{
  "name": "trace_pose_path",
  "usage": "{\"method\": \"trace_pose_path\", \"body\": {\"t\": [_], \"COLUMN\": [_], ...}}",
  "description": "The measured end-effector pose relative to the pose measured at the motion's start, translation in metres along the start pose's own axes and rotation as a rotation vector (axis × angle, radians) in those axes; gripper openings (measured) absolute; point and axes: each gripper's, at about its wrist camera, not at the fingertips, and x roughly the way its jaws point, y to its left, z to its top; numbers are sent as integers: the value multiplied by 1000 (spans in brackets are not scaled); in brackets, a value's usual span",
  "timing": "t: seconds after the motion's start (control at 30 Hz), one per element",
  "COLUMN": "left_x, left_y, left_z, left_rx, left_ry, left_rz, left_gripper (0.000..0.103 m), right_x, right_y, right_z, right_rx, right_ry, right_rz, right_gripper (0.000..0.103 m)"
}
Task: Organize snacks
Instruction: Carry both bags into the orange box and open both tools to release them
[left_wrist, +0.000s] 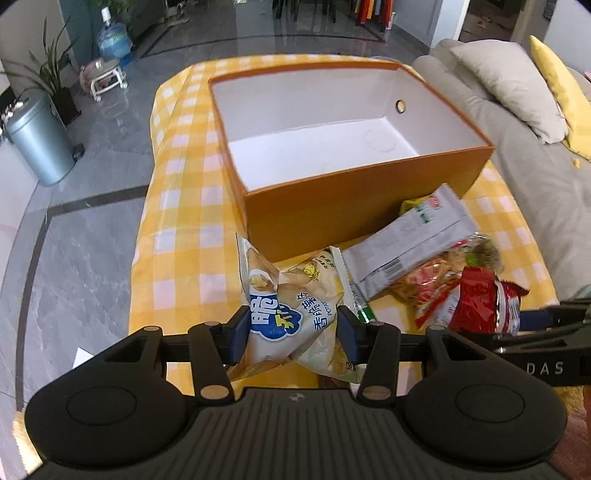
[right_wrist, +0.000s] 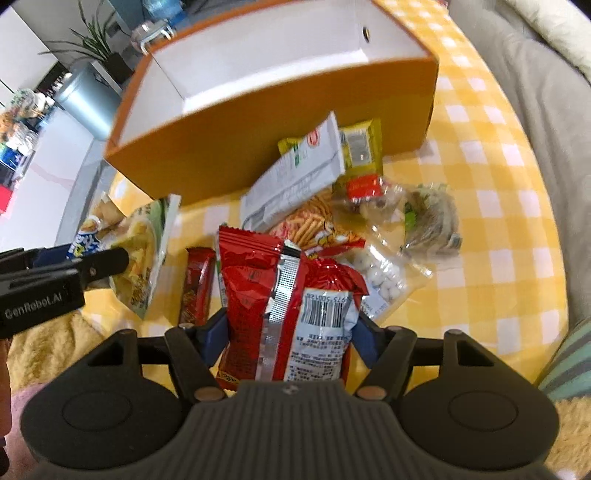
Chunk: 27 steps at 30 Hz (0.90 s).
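Snacks: L gripper (left_wrist: 291, 334) pinching chip bag (left_wrist: 295, 317), R gripper (right_wrist: 291, 338) pinching red bag (right_wrist: 288, 295), both hanging above tablecloth (left_wrist: 177, 206) near edge, by orange box (left_wrist: 351, 206). Risk: slick foil slipping, bags clipping box rim.

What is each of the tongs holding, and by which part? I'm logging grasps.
Left tongs: pale yellow chip bag, pinched across its middle. Right tongs: red snack bag, gripped across its lower body.
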Motion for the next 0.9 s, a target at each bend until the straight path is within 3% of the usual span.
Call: {"method": "trace_pose_path", "body": {"t": [0.37,0.9], "left_x": [-33,-24], "left_y": [-14,-15], "left_z": [27,87], "left_rx": [48,142], "left_ry": [-121,-182], "left_rz": [18,57], "left_gripper": [56,56], "right_x": [-39,-66], "right_y": [-2,16], "right_z": [17,110], "right_rx": [-48,-198], "right_ry": [-159,-324], "right_rz": [-11,-42], "right_gripper": [66,66]}}
